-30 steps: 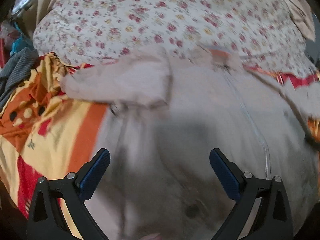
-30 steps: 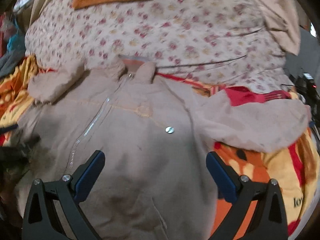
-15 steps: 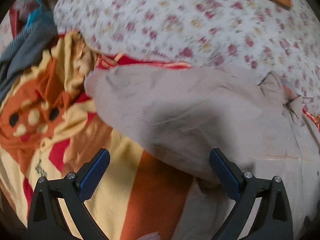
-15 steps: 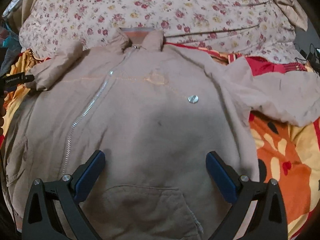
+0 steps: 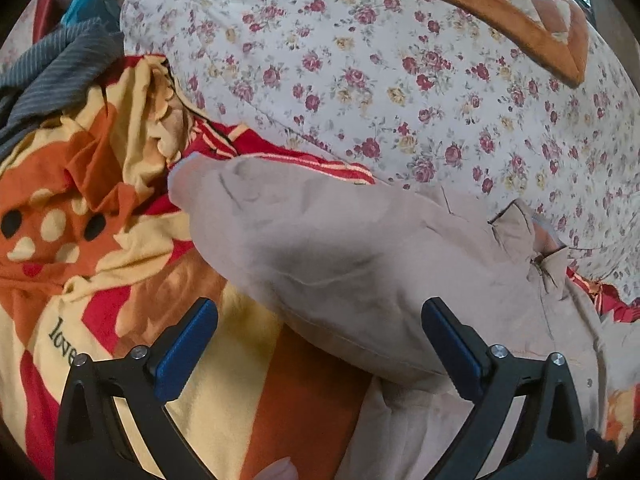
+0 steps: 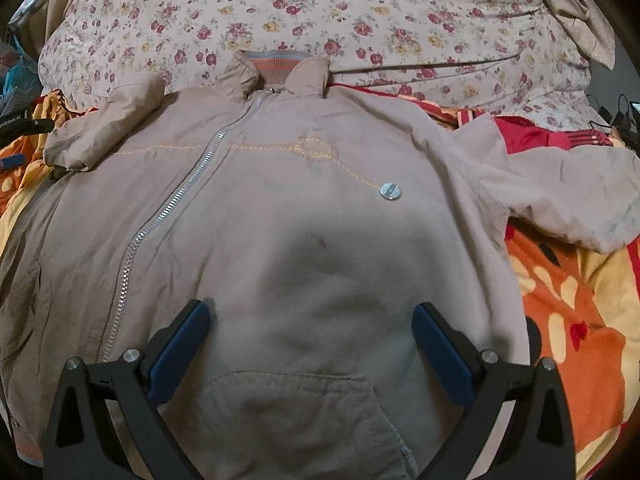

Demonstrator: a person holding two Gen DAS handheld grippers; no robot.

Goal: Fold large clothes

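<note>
A beige zip-up jacket (image 6: 288, 208) lies front up on an orange and yellow blanket, collar (image 6: 276, 68) toward the flowered quilt. Its left sleeve (image 5: 320, 248) is folded short and lies across the blanket. The other sleeve (image 6: 560, 196) stretches out to the right. My left gripper (image 5: 320, 344) hovers open just before the near edge of the left sleeve, nothing between its blue pads (image 5: 184, 348). Open as well, my right gripper (image 6: 312, 352) hangs over the jacket's lower front, above a pocket (image 6: 292, 412).
The blanket (image 5: 80, 240) covers the bed on both sides of the jacket. A flowered quilt (image 5: 400, 80) bulges behind, with an orange patterned pillow (image 5: 500, 0) on it. Grey striped cloth (image 5: 52, 72) is heaped far left. A fingertip (image 5: 280, 470) shows at the bottom edge.
My left gripper has swung left from over the jacket's body to the folded left sleeve and drawn closer. The right gripper has shifted left, centring over the jacket front. Both stayed open.
</note>
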